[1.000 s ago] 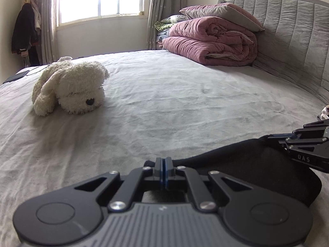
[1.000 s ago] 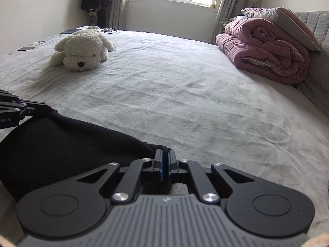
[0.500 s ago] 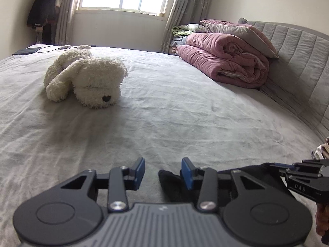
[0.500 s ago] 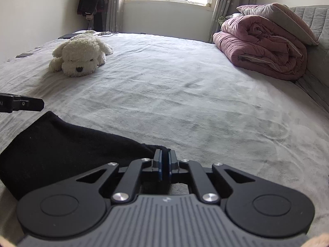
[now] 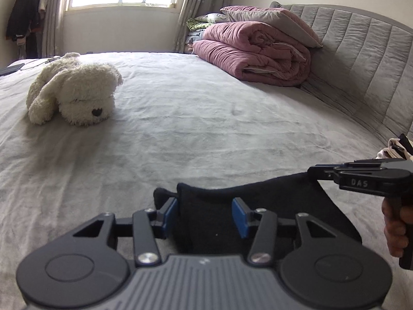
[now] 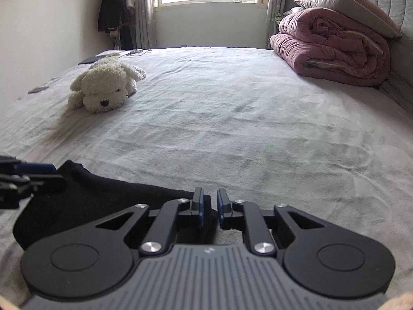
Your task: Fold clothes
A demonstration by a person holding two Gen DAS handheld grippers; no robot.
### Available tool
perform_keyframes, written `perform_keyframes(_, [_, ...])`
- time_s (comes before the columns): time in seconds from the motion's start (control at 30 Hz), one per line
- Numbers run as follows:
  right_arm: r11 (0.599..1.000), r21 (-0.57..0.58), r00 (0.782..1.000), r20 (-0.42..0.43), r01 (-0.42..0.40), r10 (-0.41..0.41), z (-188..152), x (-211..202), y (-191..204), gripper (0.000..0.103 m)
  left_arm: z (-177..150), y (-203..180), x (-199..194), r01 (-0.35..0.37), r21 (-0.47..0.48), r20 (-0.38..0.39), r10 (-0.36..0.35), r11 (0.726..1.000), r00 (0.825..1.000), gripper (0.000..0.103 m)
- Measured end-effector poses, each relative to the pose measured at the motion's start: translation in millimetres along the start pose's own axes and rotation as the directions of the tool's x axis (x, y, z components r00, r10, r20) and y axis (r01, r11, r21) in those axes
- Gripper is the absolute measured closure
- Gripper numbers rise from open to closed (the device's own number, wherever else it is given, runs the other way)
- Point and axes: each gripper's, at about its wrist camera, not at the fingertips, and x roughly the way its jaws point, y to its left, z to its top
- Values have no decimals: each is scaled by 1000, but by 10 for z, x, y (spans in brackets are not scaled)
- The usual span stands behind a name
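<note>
A wide bed (image 6: 245, 118) under a pale grey, softly creased sheet fills both views, with a quilted grey headboard (image 5: 361, 59) along its right side. Far right, a bulky pink quilt (image 6: 333, 49) lies rolled against the headboard; far left sits a shaggy cream plush dog (image 5: 74, 93). The task's thing, a black garment (image 6: 85, 204) of matte, fleecy cloth, lies folded flat on the near edge of the bed, its long axis running left to right between the two tools. The left gripper (image 5: 204, 213) sits over the garment's left end; its jaws have just been opening and now stand well apart, blue pads astride a fold of cloth without pressing it. The right gripper (image 6: 209, 206) is at the right end; its jaws have just been opening too, a narrow gap showing between the pads, cloth beneath but not pinched. Both ends look released, so either hand is equally near; the next fold would probably bring one short end across toward the other.
</note>
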Motion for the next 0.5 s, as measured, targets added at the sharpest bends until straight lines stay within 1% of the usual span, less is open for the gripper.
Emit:
perform_keyframes(0.03, [1000, 26, 1000, -8, -16, 16, 4, 9, -35, 86, -10, 21, 30, -1, -9, -7, 1, 1000, 1000, 58])
perform_keyframes(0.07, [998, 49, 999, -17, -31, 32, -1, 27, -65, 86, -16, 48, 61, 3, -21, -10, -3, 1000, 1000, 62])
perform_keyframes(0.1, [997, 62, 999, -29, -43, 45, -19, 58, -78, 86, -25, 62, 87, 3, -24, -10, -3, 1000, 1000, 77])
perform_keyframes(0.2, [997, 66, 997, -47, -50, 53, -69, 136, -56, 87, -61, 29, 121, -15, 12, -2, 15, 1000, 1000, 93])
perform_keyframes(0.23, [997, 61, 998, -42, -44, 47, -74, 139, -41, 89, -70, 13, 111, -25, 27, 10, 25, 999, 1000, 94])
perform_keyframes(0.27, [998, 51, 999, -29, -35, 37, -66, 124, -27, 94, -71, 5, 96, -34, 35, 22, 34, 999, 999, 95])
perform_keyframes(0.3, [999, 43, 999, -16, -28, 28, -57, 105, -15, 96, -68, 1, 82, -42, 34, 33, 41, 999, 999, 96])
perform_keyframes(0.43, [1000, 19, 1000, 29, -6, 5, -19, 43, 10, 99, -39, -18, 21, -57, 37, 70, 55, 998, 996, 97])
perform_keyframes(0.5, [1000, 10, 999, 47, 6, -7, -13, 38, 18, 101, -30, -3, 6, -63, 22, 79, 62, 998, 995, 97])
